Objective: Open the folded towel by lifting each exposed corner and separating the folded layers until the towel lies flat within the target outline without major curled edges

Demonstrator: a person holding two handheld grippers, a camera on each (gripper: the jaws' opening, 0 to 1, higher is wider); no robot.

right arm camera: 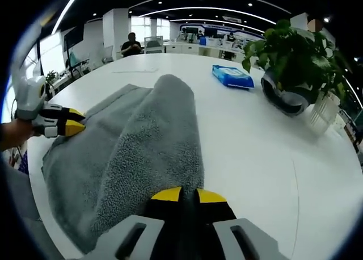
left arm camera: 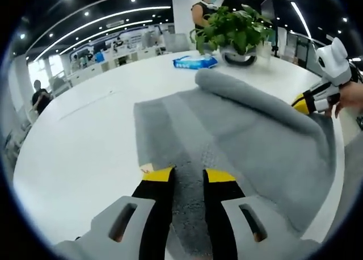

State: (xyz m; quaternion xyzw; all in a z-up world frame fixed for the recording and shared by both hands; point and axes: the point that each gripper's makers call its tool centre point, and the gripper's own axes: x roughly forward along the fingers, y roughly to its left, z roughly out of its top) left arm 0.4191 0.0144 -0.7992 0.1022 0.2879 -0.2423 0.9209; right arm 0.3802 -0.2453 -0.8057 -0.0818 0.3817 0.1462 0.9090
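A grey towel (left arm camera: 238, 141) lies part-folded on the round white table (left arm camera: 85, 141). One layer is lifted into a long raised roll that runs from the table's middle to my right gripper (left arm camera: 303, 103). In the right gripper view that gripper (right arm camera: 189, 195) is shut on the near end of the towel's (right arm camera: 136, 152) raised fold. My left gripper (left arm camera: 189, 175) has towel pile between its jaws at the near edge. From the right gripper view, the left gripper (right arm camera: 76, 125) pinches the towel's far left edge.
A potted green plant (left arm camera: 235, 30) (right arm camera: 289, 55) and a blue packet (left arm camera: 194, 62) (right arm camera: 232, 76) stand on the table beyond the towel. Bare white table (right arm camera: 255, 158) lies beside the towel. People (left arm camera: 39, 95) sit at desks further off. The table edge runs close behind both grippers.
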